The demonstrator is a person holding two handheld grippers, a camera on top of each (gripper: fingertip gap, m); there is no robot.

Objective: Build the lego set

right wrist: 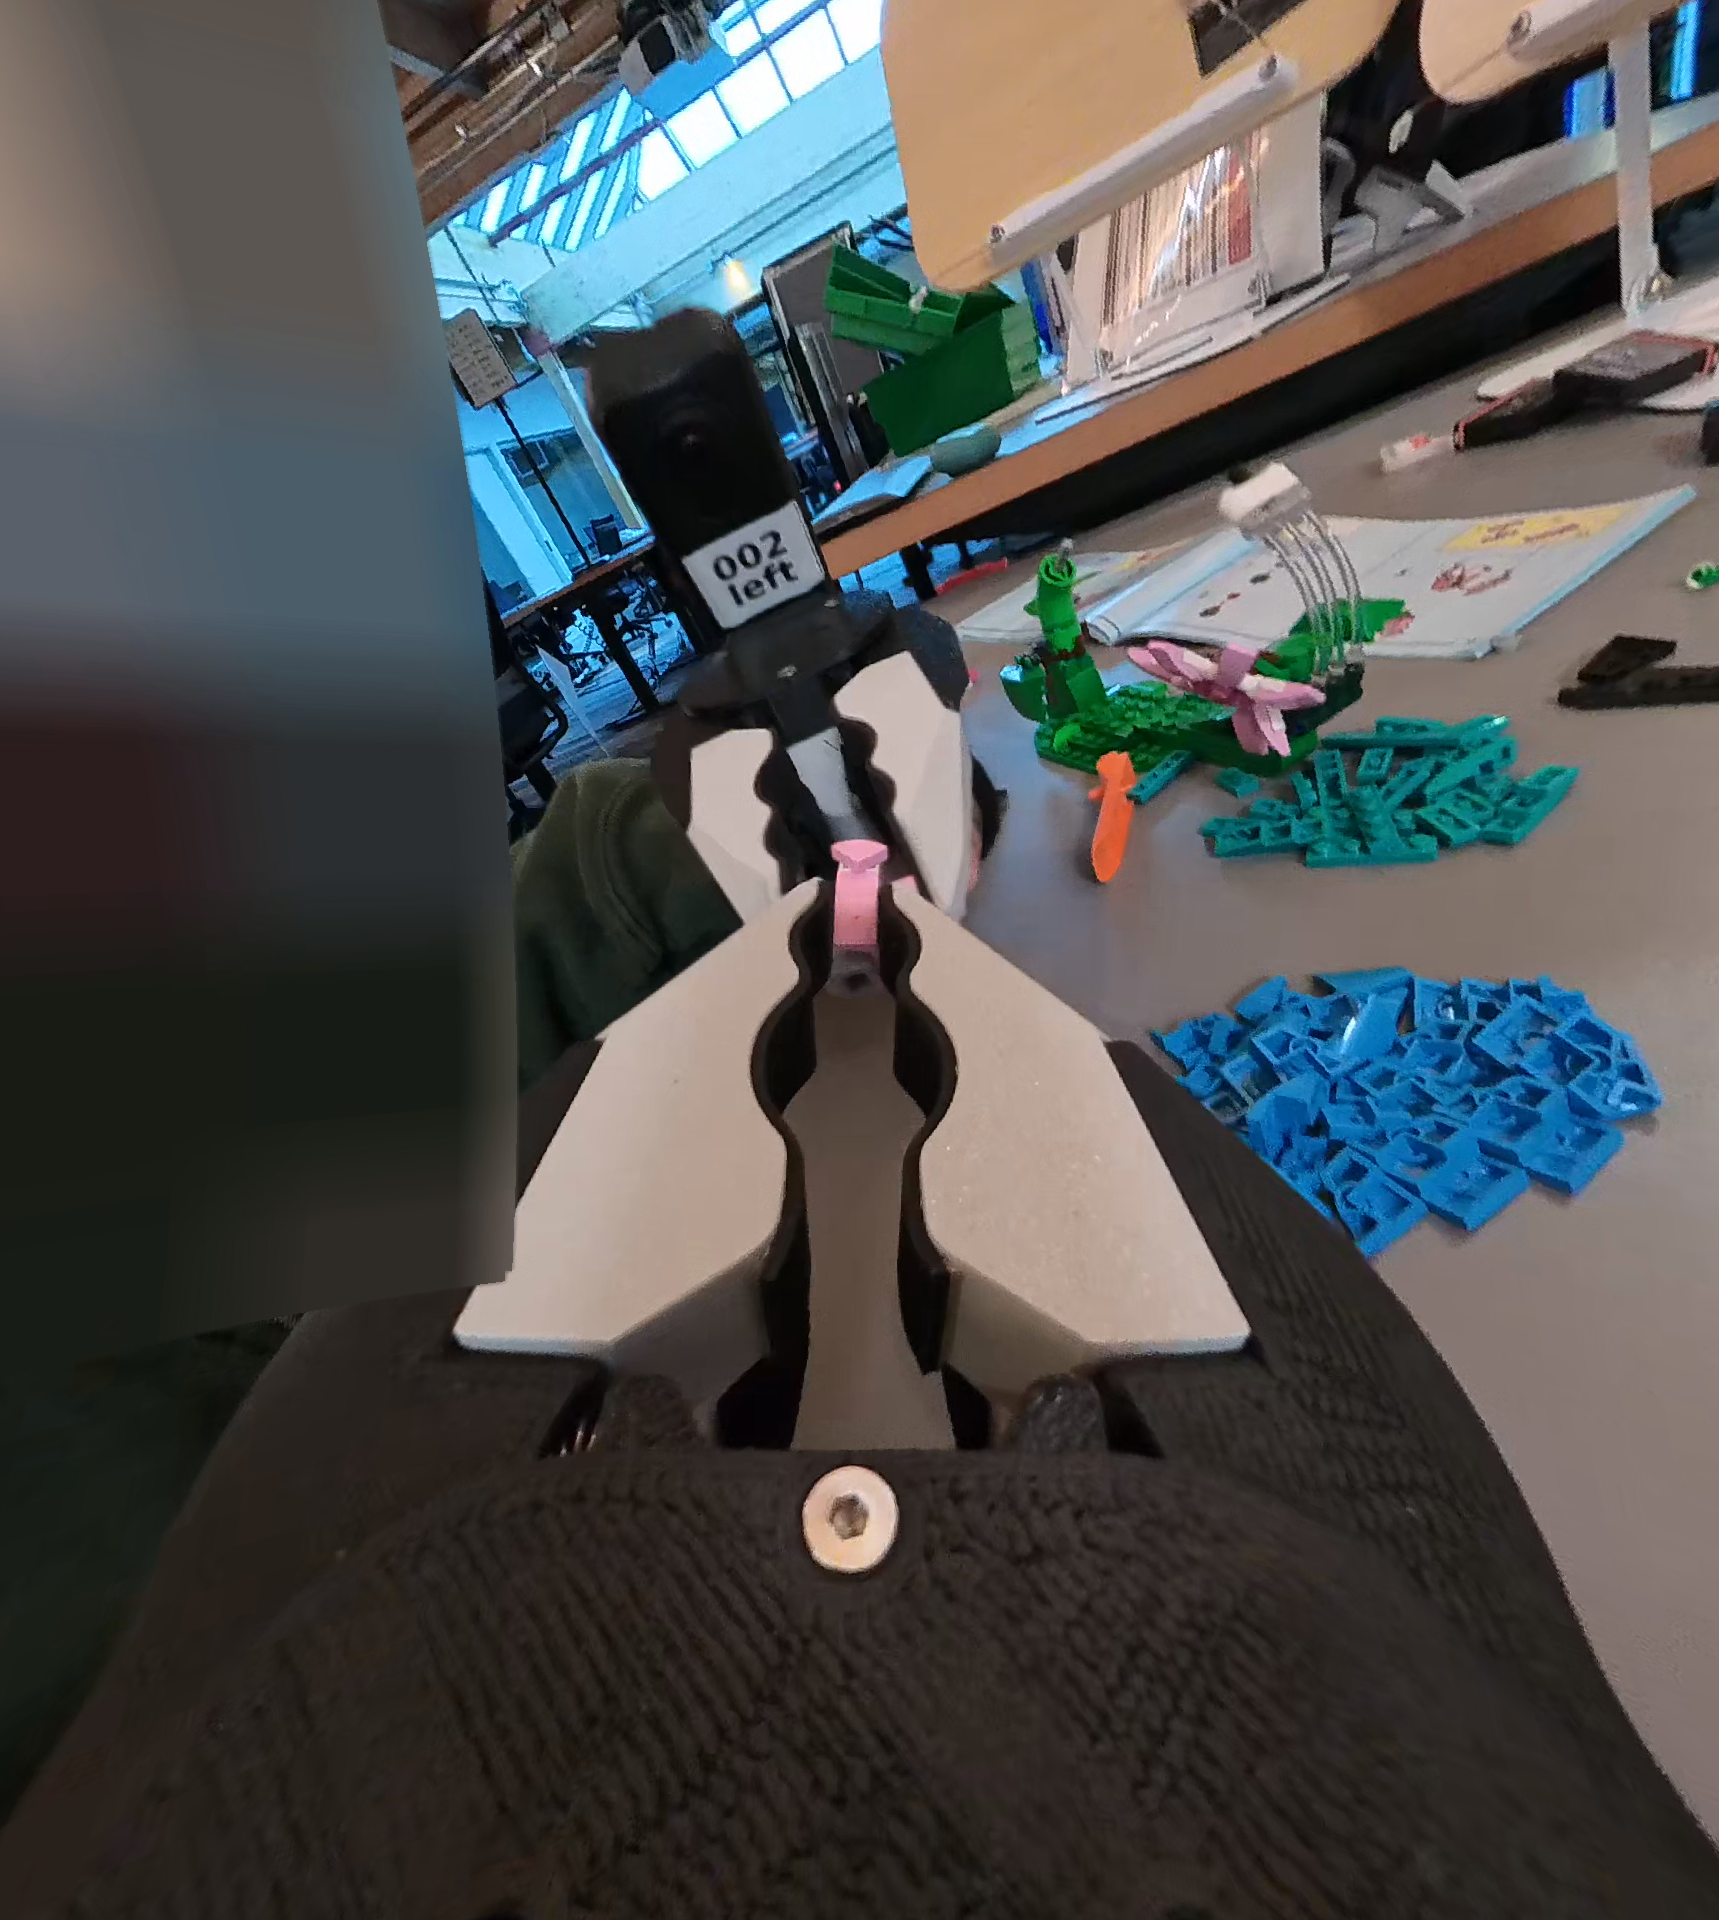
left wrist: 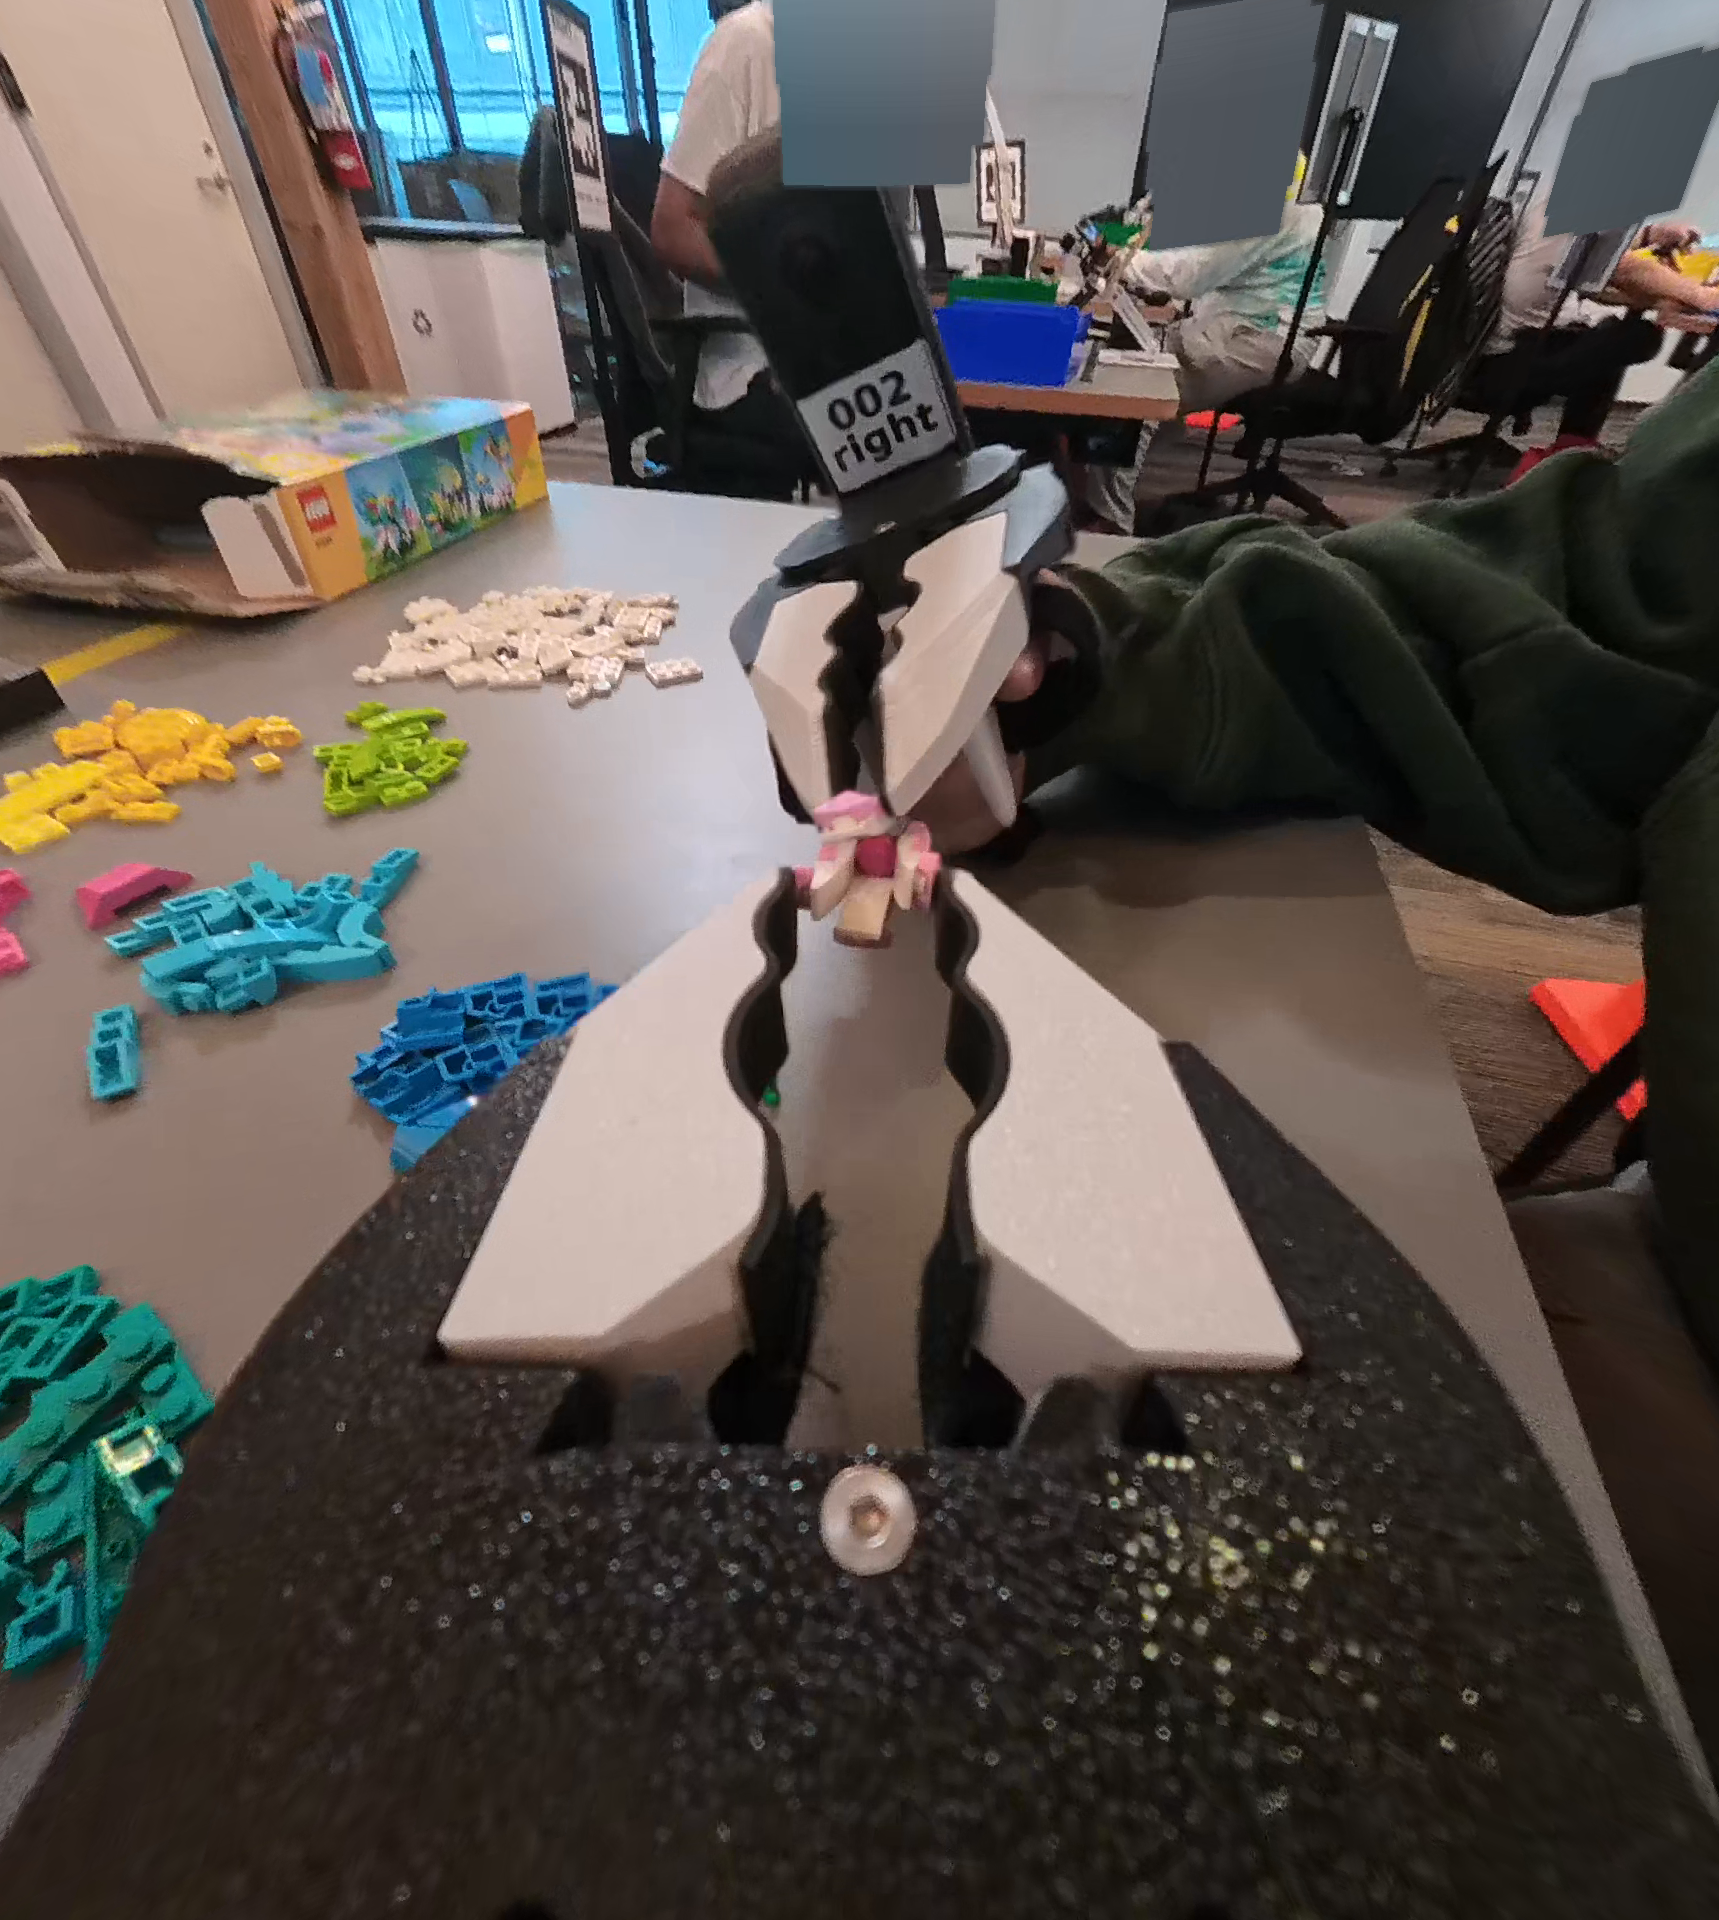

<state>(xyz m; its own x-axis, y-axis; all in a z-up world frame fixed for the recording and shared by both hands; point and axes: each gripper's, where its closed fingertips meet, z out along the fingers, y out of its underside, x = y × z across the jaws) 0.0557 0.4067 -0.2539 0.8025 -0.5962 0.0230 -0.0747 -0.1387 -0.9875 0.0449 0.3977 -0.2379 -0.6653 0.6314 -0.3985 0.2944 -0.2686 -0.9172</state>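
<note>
Pink flower (left wrist: pixel 865 868) | between both tools' tips | above table edge (left wrist: pixel 1395 935)

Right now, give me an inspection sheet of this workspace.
Surface: grey table, strewn with bricks.
Job's things: small pink flower assembly held between both grippers; green base build with a pink flower on it; instruction booklet open behind it.
Clutter: sorted brick piles: white, yellow, lime, blue, teal; opened set box.
Grippers: left gripper at the assembly, grip unclear; right gripper shut on its pink part.
Cables: nothing seen.
Surroundings: office, seated people at desks behind.
</note>
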